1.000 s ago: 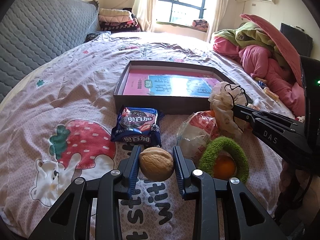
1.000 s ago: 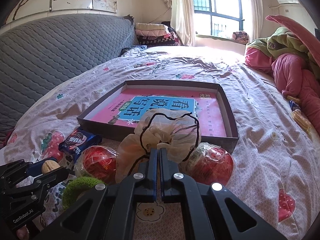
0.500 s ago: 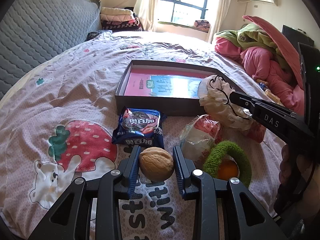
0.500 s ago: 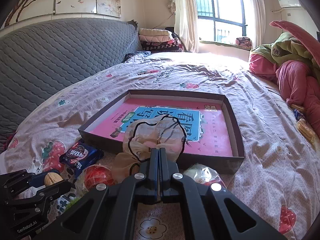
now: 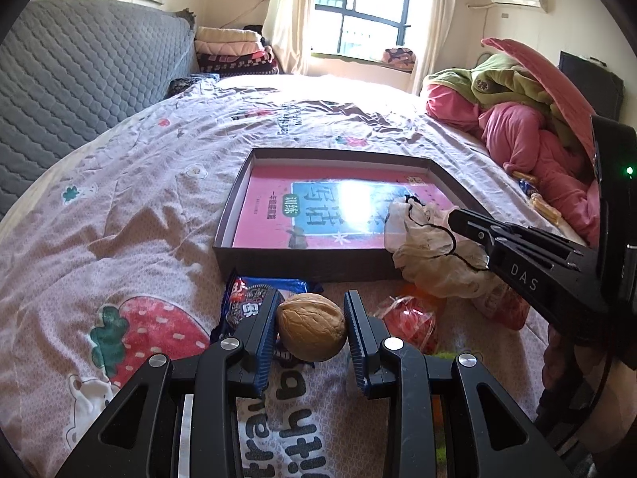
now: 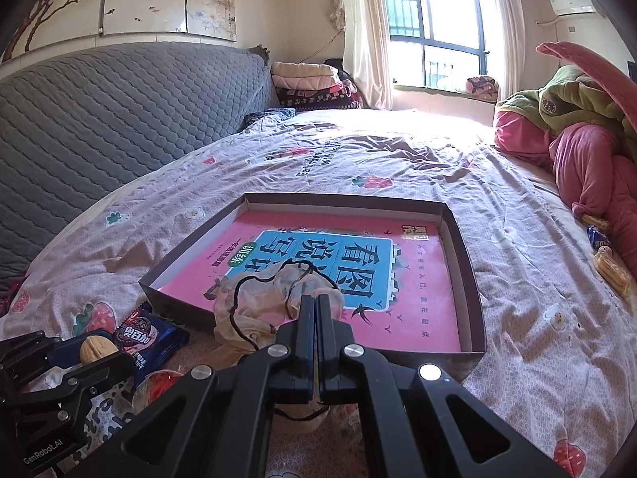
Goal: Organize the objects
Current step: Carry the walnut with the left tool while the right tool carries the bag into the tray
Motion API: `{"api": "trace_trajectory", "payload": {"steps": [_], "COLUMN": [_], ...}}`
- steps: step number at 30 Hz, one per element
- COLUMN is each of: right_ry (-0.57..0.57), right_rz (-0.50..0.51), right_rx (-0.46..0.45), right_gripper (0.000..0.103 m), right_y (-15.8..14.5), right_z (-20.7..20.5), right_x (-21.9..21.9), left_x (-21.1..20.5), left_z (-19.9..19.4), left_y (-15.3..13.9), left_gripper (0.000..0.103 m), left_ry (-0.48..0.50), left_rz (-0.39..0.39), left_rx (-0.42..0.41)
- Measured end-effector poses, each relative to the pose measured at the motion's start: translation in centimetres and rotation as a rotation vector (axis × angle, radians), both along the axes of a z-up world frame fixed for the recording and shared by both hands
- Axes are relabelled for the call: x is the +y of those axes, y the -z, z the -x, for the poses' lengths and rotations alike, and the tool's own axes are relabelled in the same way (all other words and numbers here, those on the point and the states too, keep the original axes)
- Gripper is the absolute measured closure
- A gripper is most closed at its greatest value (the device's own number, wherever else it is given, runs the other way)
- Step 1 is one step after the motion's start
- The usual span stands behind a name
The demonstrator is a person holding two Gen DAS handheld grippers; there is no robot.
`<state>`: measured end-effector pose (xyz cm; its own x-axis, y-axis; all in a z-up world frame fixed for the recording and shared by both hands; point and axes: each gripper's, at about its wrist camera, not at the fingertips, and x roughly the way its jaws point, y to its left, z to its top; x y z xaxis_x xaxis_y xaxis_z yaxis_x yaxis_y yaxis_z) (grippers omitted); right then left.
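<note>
From the right wrist, the right tool pinches a scrunchie; the left tool grips a walnut.

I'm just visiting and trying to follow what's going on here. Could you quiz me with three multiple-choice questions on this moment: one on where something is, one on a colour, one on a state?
1. Where is the book?
A. Lying flat inside the shallow box
B. On the window sill
C. Under the snack packet

2. What colour is most of the book's cover?
A. Yellow
B. Pink
C. Black

3. What are the left gripper's jaws doing?
A. Standing wide with nothing in them
B. Pinching a cloth
C. Clamped on a walnut

Answers:
1 A: the book lies face up on the floor of the shallow box.
2 B: its cover is pink around a blue title panel.
3 C: the left gripper has the walnut pressed between both jaws, above the bedsheet.
</note>
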<state>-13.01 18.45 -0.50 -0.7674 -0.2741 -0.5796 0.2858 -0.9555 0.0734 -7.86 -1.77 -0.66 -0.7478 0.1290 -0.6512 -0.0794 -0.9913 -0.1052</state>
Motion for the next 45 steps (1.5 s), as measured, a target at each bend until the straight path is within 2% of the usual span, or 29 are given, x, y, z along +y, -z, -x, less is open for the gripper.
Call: {"api": "trace_trajectory", "payload": {"steps": [26,45], "right_ry": [0.058,0.094], "right_rz": [0.01,-0.005], "right_rx": [-0.003,0.034], "right_gripper": [0.102,0.102], "right_y": [-0.4,-2.1], "right_z": [3.9,6.7], "right_x": [2.2,4.2], "left_x": [0.8,0.8], "left_z": [8.9,12.9], "left_y": [-2.0,-1.8], "left_gripper": [0.07,0.07], "left_ry": [-0.023,-0.038], "left_rz": [0.01,0.027], "left_rx": [0.02,0.005]}}
